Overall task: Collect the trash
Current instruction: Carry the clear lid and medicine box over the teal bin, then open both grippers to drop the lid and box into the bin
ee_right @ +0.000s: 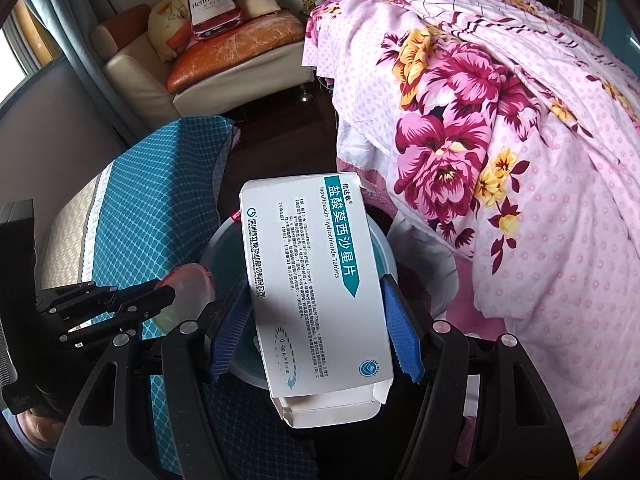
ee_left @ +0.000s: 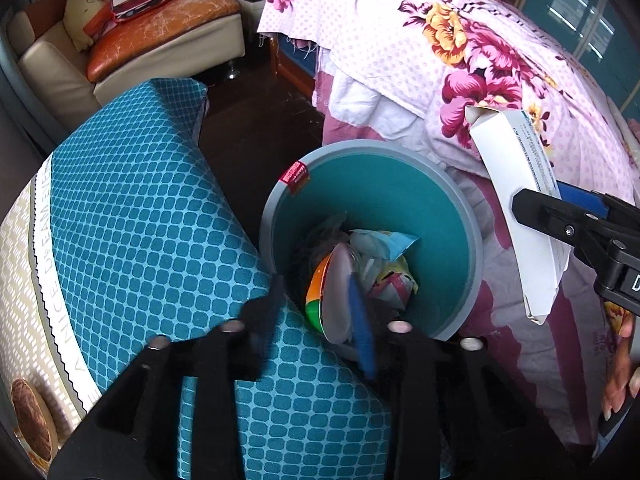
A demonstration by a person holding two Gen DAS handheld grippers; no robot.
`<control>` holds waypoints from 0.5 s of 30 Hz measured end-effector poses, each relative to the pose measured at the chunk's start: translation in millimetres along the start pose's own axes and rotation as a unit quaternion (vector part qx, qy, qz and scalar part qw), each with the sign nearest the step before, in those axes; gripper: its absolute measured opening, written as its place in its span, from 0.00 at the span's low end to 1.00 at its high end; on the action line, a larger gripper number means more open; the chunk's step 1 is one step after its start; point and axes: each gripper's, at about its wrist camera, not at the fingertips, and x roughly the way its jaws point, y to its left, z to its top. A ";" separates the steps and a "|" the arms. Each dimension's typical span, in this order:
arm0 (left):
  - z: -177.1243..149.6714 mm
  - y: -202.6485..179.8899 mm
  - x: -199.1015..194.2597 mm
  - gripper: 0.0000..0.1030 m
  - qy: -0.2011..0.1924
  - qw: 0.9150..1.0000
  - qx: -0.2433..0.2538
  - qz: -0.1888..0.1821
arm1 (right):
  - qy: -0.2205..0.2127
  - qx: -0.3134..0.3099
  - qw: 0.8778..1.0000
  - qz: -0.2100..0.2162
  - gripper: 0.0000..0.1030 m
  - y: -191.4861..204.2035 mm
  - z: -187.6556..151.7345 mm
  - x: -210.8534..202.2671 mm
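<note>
A teal bin with a grey rim [ee_left: 456, 200] stands between two beds and holds several wrappers. My left gripper [ee_left: 320, 312] is over its near edge. Its jaws are apart, with an orange-green cup with a clear lid [ee_left: 332, 292] against the right finger. My right gripper [ee_right: 316, 312] is shut on a white medicine box [ee_right: 316, 280], held above the bin [ee_right: 384, 256]. The box also shows in the left wrist view [ee_left: 516, 208] at the right, beside the bin.
A blue-checked mattress [ee_left: 132, 216] lies left of the bin. A bed with a pink floral quilt [ee_left: 460, 40] is on the right. A cream sofa with an orange cushion [ee_left: 160, 36] stands at the back. Dark floor lies between.
</note>
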 end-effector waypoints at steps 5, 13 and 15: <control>-3.3 3.6 -8.1 0.81 -0.023 1.000 0.002 0.019 | 0.006 0.004 1.000 0.000 0.60 0.9 0.6 5.7; -16.7 20.2 -16.1 0.90 -0.015 0.999 -0.006 0.031 | 0.016 -0.002 1.000 -0.002 0.60 10.7 -0.3 13.2; -20.9 25.2 -17.1 0.90 -0.013 0.999 -0.011 0.034 | 0.021 -0.006 1.000 -0.005 0.60 14.4 -0.5 15.6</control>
